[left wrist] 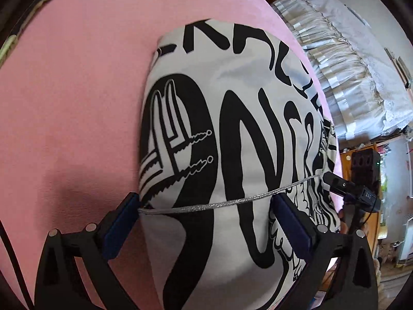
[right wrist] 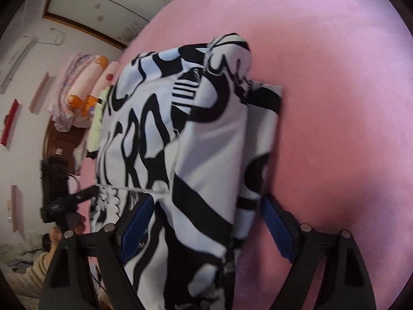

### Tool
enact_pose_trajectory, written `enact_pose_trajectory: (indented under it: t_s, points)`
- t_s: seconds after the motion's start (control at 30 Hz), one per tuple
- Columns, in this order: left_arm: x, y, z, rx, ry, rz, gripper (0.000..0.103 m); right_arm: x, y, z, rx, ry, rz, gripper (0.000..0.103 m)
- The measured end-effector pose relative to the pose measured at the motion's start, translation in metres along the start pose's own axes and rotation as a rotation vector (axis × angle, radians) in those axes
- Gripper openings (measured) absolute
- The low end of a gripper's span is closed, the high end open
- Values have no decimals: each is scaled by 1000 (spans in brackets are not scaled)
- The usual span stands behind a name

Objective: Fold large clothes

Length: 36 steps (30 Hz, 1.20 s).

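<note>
A white garment with a bold black print (left wrist: 232, 108) lies folded into a thick bundle on the pink bedspread (left wrist: 77, 90). My left gripper (left wrist: 206, 201) stands open, its blue-padded fingers (left wrist: 121, 227) wide apart on either side of the bundle's near end. A silver drawstring (left wrist: 232, 202) stretches taut from the left pad towards the right gripper's tip (left wrist: 335, 182). In the right wrist view the garment (right wrist: 206, 134) runs between the wide-set fingers of my right gripper (right wrist: 207, 200), which is open. The left gripper (right wrist: 77, 196) shows at the bundle's left side.
The pink bedspread (right wrist: 335, 103) spreads bare to the right of the garment. Pale frilled fabric (left wrist: 348, 64) hangs beyond the bed's edge, with wooden furniture (left wrist: 361, 160) below it. Stacked bedding (right wrist: 82, 90) lies at the far left. A cream sleeve (right wrist: 36, 266) shows low left.
</note>
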State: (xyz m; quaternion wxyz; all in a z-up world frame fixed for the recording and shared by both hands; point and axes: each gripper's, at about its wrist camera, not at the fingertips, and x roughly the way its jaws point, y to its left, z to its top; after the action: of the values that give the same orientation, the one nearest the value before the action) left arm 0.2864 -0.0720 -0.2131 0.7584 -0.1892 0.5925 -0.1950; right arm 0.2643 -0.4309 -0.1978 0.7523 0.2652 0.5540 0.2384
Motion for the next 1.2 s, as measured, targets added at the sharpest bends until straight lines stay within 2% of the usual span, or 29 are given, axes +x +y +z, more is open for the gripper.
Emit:
enact_pose_trajectory:
  t_s: [0.1,0.3,0.47,0.63,0.77,0.83,0.9,1.03,1.1,1.2]
  points:
    - [8,-2,0,9,-1,-27,102,12,5,10,-18,12,52,86]
    - [15,-6,1,19,13,-40,103,35,18,18,-78,98,-36,86]
    - [17,-9,0,24,15,-24,103,39,26,15,-93,101,-86,86]
    - [21,-22,6,36,39,27,103,43,38,13,-119,83,-161,77]
    - [21,-30,7,54,34,75,103,44,48,12,-141,65,-210,65]
    - [18,-36,6,65,22,94,99,43,56,11,-150,49,-236,58]
    - [13,-46,3,87,6,116,89,40,63,8,-167,34,-271,47]
    - [-3,-65,-4,138,-37,141,69,34,86,1,-207,-6,-340,36]
    - [-13,-77,-9,167,-63,155,64,27,96,-4,-219,-30,-359,29]
    - [-31,-89,-18,196,-93,176,61,19,115,-11,-235,-58,-379,24]
